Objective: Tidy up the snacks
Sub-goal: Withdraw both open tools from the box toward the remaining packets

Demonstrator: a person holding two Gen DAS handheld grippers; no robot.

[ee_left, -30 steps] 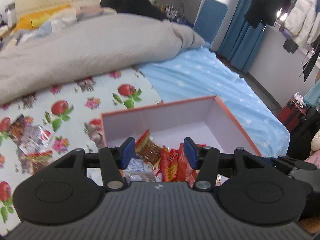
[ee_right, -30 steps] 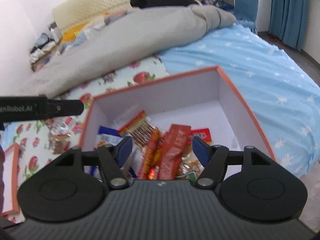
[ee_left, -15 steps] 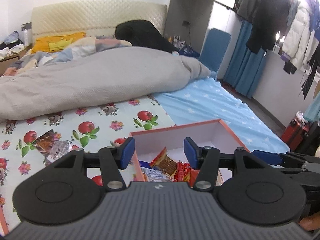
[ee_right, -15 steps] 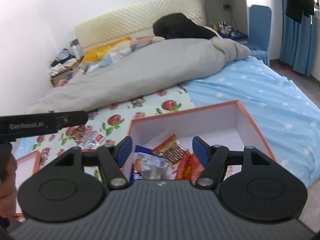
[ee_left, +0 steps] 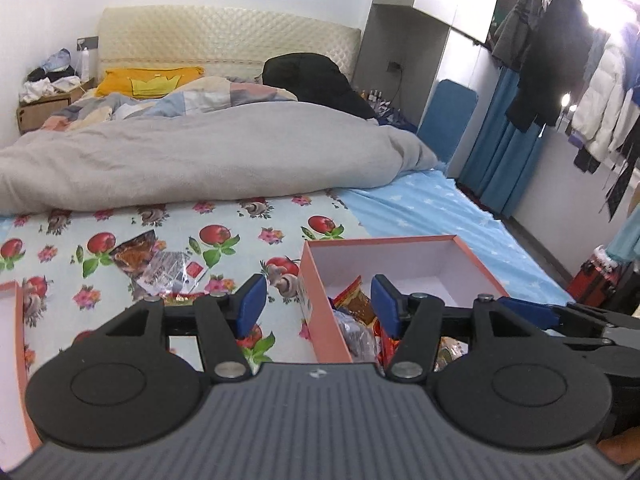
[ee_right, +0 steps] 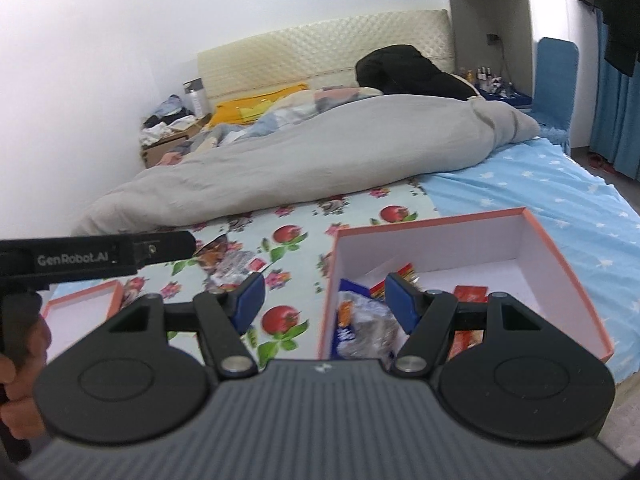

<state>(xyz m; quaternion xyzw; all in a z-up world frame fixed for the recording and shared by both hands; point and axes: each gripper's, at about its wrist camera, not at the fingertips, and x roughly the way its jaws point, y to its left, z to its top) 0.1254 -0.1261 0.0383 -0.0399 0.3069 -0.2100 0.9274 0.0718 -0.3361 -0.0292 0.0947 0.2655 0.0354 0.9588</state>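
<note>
An orange-rimmed white box (ee_left: 380,239) (ee_right: 432,222) sits on the bed with several snack packets (ee_left: 358,300) (ee_right: 360,320) in its near left part. Loose snack packets (ee_left: 160,264) (ee_right: 232,260) lie on the fruit-print cloth (ee_left: 248,240) left of the box. My left gripper (ee_left: 316,296) hovers above the box's left wall, its jaws opening with nothing held between them. My right gripper (ee_right: 323,288) is open and empty, above the same wall. Each gripper shows in the other's view: the left gripper's body (ee_right: 100,258) at the left edge, the right one's fingers (ee_left: 560,312) at the right.
A shallow orange-rimmed lid (ee_left: 18,340) (ee_right: 80,294) lies at the near left. A bunched grey blanket (ee_left: 200,152) crosses the bed behind the cloth. Blue starred sheet (ee_left: 440,208) runs right to the bed's edge, with a red suitcase (ee_left: 596,280) on the floor. A hand (ee_right: 24,380) grips the left tool.
Both grippers have pulled back and risen from over the box, so it now looks smaller and more of the bed shows. The left view has shifted left, toward the loose packets.
</note>
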